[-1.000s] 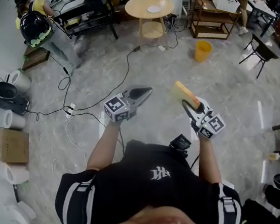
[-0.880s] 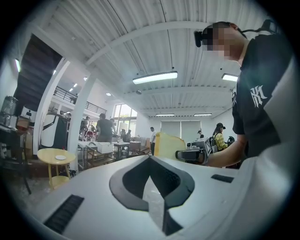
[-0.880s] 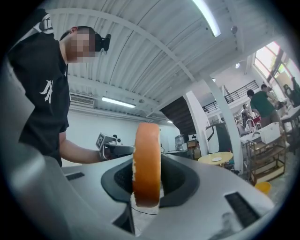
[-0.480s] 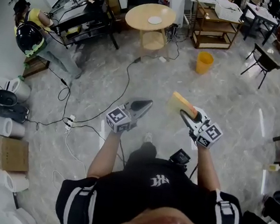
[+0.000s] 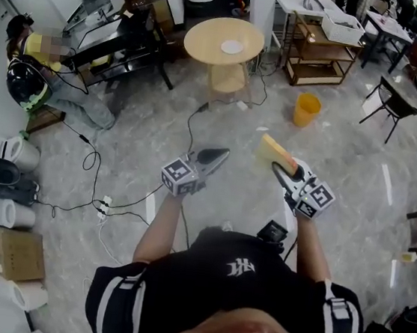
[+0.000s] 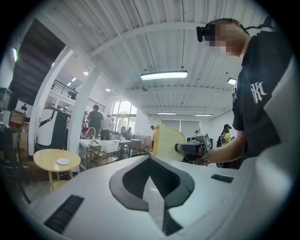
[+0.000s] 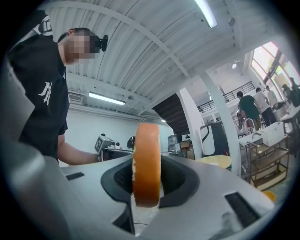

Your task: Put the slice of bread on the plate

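The slice of bread is clamped on edge between the jaws of the right gripper. It is held in the air in front of the person, well apart from the plate. In the right gripper view its orange crust is seen upright, with a pad pressed against each face. The left gripper is carried beside it, its jaws brought together on nothing.

The plate, small and white, is set on a round wooden table at the far side of the room. The floor is of pale grey marbled stone, and black and white cables are trailed across it. A yellow bucket is stood on the floor to the right of the table. A wooden shelf cart is placed beyond it and a black chair further right. A cardboard box and white rolls are laid near the left edge.
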A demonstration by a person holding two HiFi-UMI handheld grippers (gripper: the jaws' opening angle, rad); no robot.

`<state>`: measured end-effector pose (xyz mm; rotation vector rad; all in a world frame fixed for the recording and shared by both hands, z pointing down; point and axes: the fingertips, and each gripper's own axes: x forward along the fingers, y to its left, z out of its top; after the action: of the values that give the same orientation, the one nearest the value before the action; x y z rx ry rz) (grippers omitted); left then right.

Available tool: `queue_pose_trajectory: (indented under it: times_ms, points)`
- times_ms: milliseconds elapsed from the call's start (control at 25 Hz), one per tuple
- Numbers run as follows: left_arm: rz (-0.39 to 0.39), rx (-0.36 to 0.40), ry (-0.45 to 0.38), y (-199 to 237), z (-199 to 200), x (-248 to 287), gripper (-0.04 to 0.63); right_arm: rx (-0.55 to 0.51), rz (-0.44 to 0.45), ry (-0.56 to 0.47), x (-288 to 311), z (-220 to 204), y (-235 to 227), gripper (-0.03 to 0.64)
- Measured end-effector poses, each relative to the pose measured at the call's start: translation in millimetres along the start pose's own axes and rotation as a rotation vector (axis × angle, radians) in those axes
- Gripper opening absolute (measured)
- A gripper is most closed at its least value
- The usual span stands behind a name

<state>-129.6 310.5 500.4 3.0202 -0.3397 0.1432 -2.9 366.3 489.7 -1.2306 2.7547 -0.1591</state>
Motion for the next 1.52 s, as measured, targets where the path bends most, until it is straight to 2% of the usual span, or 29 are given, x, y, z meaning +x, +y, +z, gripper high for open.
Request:
queue_pose_trajectory:
  times_ms: [160,440,600,1120,1320,1520]
  points:
    - [-0.002,0.005,-0.025,50.6,9.0,2.3,0.015,-0.013,-0.015,-0.001,39.5,3.8,-25.1,0.097]
    - [0.007,-0.017,0.003,111.3,1.4,21.1,0.015,-0.002,-0.023,0.014,80.5,1.9,-79.9,0.097]
    - [0.037,-0.018,0.007,151.2,1.6,37.2,0.015,0.006,0.004,0.011,108.6,-1.4,-119.4,0.097]
    - [0.129,-0.041,-0.013,280.3,48.7,145.2,0.015,0.011,0.096,-0.01,176.7,28.4,-286.8,0.097]
    - [0.144,-0.047,-0.004,311.8,51.4,184.1,0.015,0.013,0.102,-0.009,189.1,31.3,-342.2,0.097]
    - [0.154,-0.057,0.015,340.7,46.7,200.3,0.015,0.026,0.094,-0.004,206.2,28.4,-380.1,0.097]
